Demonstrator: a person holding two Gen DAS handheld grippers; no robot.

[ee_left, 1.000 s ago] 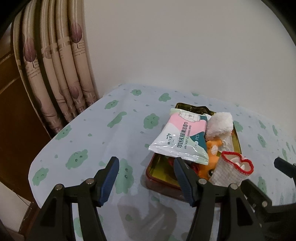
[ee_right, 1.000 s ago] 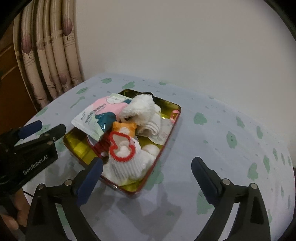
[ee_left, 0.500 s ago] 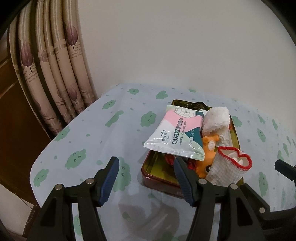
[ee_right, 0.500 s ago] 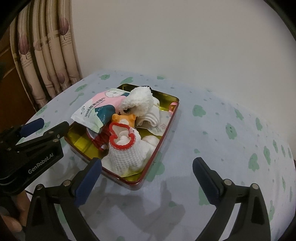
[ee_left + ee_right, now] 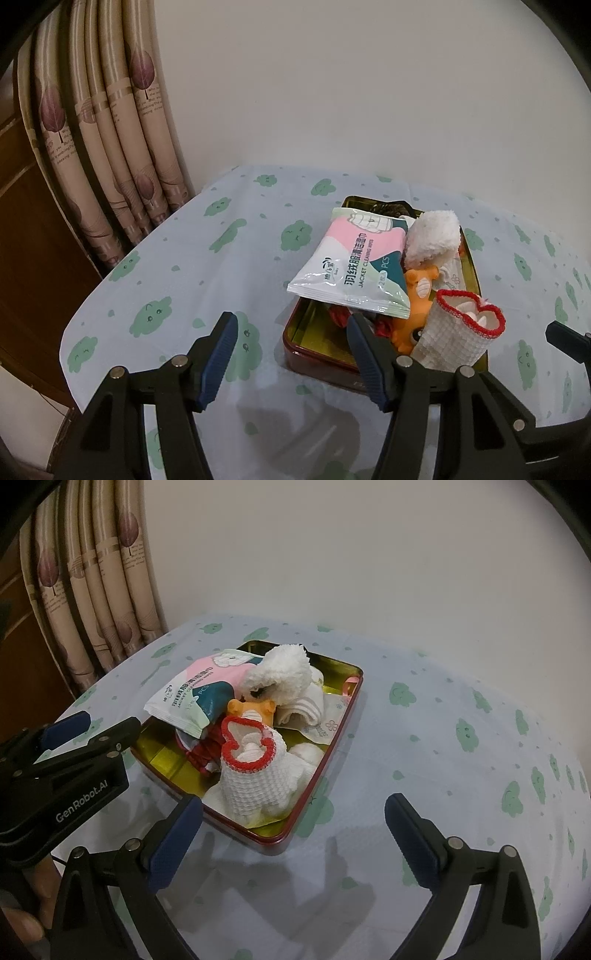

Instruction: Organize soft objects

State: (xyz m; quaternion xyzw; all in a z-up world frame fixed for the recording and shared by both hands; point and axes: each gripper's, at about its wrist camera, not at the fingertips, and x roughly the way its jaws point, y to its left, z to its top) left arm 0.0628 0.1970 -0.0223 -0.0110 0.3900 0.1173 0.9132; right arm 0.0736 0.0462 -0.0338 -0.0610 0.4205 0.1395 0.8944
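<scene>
A red-rimmed gold tin (image 5: pixel 317 360) (image 5: pixel 327 755) stands on the cloud-print tablecloth, piled with soft things. A pink-and-teal wipes pack (image 5: pixel 354 258) (image 5: pixel 195 694) lies tilted over its left rim. Beside the pack are a fluffy white towel roll (image 5: pixel 434 240) (image 5: pixel 284 668), an orange toy (image 5: pixel 417 291) (image 5: pixel 251 712) and a white knitted pouch with a red edge (image 5: pixel 458 332) (image 5: pixel 255 775). My left gripper (image 5: pixel 291 354) (image 5: pixel 99 725) hovers open at the tin's near left corner, holding nothing. My right gripper (image 5: pixel 295 830) is open and empty over the near right corner.
Beige leaf-print curtains (image 5: pixel 110 147) (image 5: pixel 92 590) hang at the back left, dark wood beside them. A plain wall runs behind the table. The tablecloth (image 5: pixel 184 266) (image 5: pixel 461 775) drops off at the left edge. A person's finger (image 5: pixel 22 926) shows at the lower left.
</scene>
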